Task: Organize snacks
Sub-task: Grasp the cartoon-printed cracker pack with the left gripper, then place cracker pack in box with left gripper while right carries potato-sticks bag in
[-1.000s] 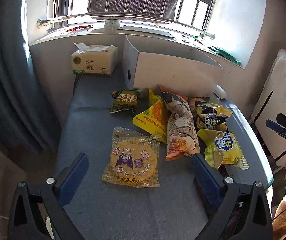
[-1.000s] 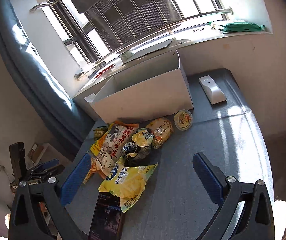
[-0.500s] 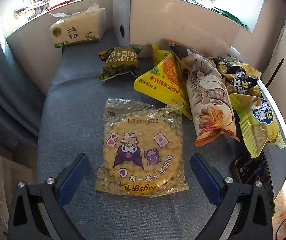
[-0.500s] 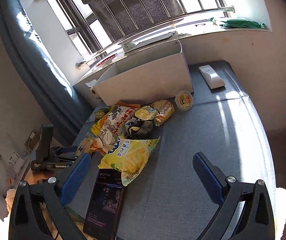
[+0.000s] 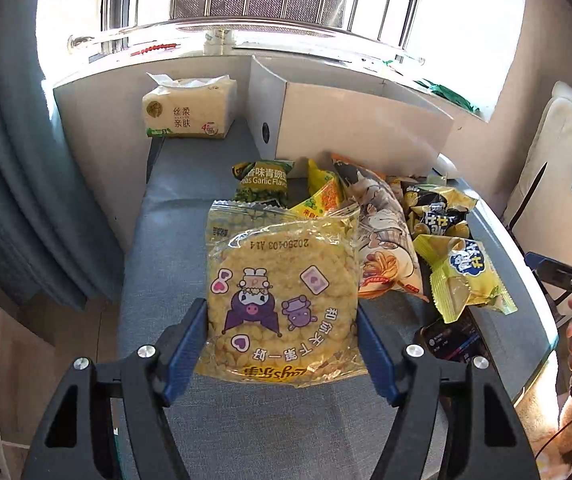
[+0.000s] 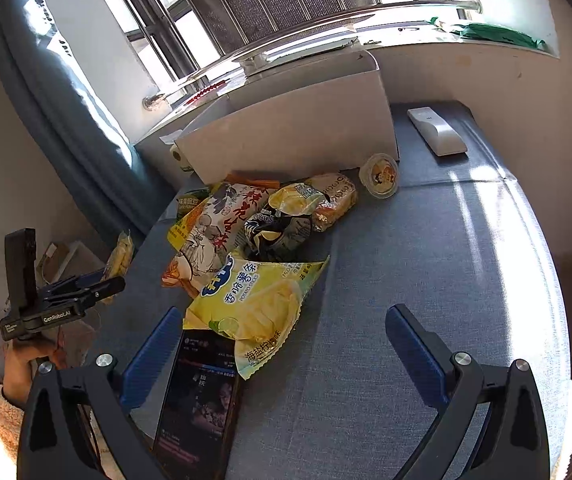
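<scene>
My left gripper (image 5: 280, 308) is closing its jaws on a clear bag of yellow corn snacks (image 5: 282, 280) with cartoon figures. Both blue pads press on the bag's sides, and it stands tilted up off the blue-grey table (image 5: 166, 264). In the right wrist view that gripper (image 6: 86, 284) shows at the left edge with the bag (image 6: 120, 256) in it. My right gripper (image 6: 282, 314) is open and holds nothing. It hangs low over the table beside a yellow potato-stick bag (image 6: 254, 300). Behind the snack pile stands a white box (image 5: 358, 128).
The pile holds a green pea bag (image 5: 264, 182), a long printed bag (image 5: 382, 248) and dark chip bags (image 6: 282, 228). A phone (image 6: 202, 392) lies by my right gripper's left finger. A pudding cup (image 6: 379, 175), a white device (image 6: 438, 132) and a tissue pack (image 5: 190, 110) lie further back.
My left gripper came in around the corn snack bag, narrowed onto its sides and raised it off the table. My right gripper sank closer to the table.
</scene>
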Available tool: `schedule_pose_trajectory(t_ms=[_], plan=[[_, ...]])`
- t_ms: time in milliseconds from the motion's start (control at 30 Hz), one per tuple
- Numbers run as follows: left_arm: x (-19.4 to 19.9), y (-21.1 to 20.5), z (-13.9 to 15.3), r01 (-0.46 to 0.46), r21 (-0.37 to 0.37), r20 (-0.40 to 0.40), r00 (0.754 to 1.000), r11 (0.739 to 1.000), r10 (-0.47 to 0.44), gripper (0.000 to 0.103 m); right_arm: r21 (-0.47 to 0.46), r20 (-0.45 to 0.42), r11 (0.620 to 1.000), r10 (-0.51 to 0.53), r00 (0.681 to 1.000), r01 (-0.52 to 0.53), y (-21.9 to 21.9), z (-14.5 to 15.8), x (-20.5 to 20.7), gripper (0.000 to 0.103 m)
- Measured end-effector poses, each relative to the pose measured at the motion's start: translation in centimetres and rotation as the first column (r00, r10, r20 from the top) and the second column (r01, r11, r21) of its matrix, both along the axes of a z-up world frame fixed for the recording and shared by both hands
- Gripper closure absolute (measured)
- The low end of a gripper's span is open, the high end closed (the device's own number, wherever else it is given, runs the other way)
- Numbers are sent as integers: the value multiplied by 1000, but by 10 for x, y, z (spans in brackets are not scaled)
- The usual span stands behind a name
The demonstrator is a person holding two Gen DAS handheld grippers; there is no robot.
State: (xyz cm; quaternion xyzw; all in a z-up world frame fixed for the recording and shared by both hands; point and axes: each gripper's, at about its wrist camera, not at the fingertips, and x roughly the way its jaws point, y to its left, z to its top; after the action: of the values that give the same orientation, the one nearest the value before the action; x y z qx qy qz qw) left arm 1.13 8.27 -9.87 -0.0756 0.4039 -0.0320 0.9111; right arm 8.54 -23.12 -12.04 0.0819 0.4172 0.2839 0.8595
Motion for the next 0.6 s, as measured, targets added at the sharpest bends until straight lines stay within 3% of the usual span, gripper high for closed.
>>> schedule_pose_trajectory(t_ms=[167,433,467,533,600], plan=[[-27,-5,26,-5,-26,88,996,1000,7,28,2,-94,1000,-5,996,5,28,-20,22,0],[-32,-14,31,44,-54,112,993,998,-38,28,80,-234,996,-24,972,44,44,-45,44,0],[-30,-17,30,44,-53,111,993,998,-38,28,88,-242,995,-23,970,45,44,-47,45,3],[-27,-20,28,58,-58,106,993,997,-52,28,97,-240,994,-22,971,47,42,-47,44,37],[-25,-24,27,75,-65,104,992,995,-68,28,137,-249,989,-15,968,50,36,-47,44,41]])
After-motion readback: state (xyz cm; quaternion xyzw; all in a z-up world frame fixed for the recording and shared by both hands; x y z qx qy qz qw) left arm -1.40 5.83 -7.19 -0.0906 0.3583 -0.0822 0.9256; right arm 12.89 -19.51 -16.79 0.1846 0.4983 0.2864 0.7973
